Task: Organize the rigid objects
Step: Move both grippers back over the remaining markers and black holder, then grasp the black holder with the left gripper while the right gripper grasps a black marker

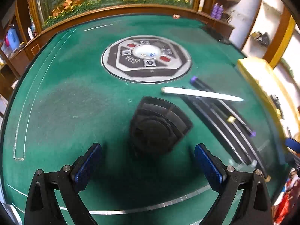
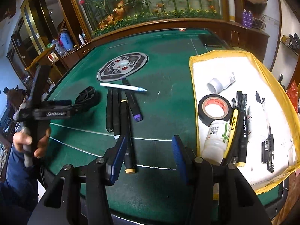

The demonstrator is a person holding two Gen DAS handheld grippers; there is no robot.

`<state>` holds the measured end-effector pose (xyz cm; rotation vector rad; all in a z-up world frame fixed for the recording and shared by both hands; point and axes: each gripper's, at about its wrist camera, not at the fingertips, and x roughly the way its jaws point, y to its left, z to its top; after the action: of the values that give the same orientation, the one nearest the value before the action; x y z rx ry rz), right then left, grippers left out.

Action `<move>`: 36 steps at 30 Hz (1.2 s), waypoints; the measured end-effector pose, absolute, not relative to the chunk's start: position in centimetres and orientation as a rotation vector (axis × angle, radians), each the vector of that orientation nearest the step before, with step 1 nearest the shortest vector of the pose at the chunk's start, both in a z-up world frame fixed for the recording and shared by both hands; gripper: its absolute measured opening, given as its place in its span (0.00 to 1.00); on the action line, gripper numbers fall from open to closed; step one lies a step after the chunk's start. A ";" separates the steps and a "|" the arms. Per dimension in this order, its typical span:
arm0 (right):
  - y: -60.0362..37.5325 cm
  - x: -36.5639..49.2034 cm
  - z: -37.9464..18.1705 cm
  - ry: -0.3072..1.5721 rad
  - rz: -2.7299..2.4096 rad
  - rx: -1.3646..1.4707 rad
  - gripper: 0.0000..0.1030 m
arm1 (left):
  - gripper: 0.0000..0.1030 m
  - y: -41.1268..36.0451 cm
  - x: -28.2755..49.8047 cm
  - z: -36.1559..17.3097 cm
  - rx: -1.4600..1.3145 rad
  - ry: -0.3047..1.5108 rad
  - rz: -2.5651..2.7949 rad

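A green felt table (image 2: 168, 71) stands before a wood-framed glass case of artificial plants (image 2: 150, 0), with white walls (image 2: 285, 28) beside.

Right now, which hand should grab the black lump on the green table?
Probably the left. The left gripper is open with the black lump just ahead between its fingers. The right gripper hangs over the markers instead.

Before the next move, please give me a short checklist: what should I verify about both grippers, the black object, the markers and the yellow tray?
1. Left gripper open wide, nothing between its pads: ok.
2. Black object ahead of the left gripper, lying free on the green table: ok.
3. Right gripper empty: ok.
4. Markers still outside the yellow tray: not ok.
5. White pen lies across the markers: not ok.
6. What the black object is: cannot tell.
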<state>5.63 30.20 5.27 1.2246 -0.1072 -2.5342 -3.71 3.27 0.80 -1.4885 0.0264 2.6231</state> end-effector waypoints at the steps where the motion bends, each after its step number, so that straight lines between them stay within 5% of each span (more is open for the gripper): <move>1: 30.2 5.5 5.2 -0.102 -2.531 1.227 0.48 | 0.97 3.5 -4.2 0.6 -1.476 0.037 2.633; 4: 29.4 5.2 4.7 -0.076 -2.509 1.242 0.48 | 0.91 3.5 -5.3 0.1 -1.476 0.023 2.635; 6: 28.5 4.9 4.3 -0.037 -2.481 1.260 0.48 | 0.69 3.6 -5.2 0.3 -1.448 0.045 2.666; 9: 26.9 4.4 3.5 0.023 -2.436 1.292 0.48 | 0.68 3.0 -4.8 0.6 -1.429 0.032 2.684; 13: 25.1 3.6 2.3 0.140 -2.400 1.345 0.26 | 0.68 2.3 -4.5 0.7 -1.424 -0.001 2.689; 25: 21.7 1.2 1.4 0.311 -2.407 1.334 0.14 | 0.68 2.5 -4.3 0.7 -1.398 0.010 2.685; 36: 24.4 3.8 3.6 0.056 -2.449 1.224 0.14 | 0.68 3.4 -2.7 2.5 -1.261 -0.021 2.695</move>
<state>3.76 24.43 3.62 1.2241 0.0556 -2.4492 -2.71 3.41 2.51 -1.2606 -0.0207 2.6954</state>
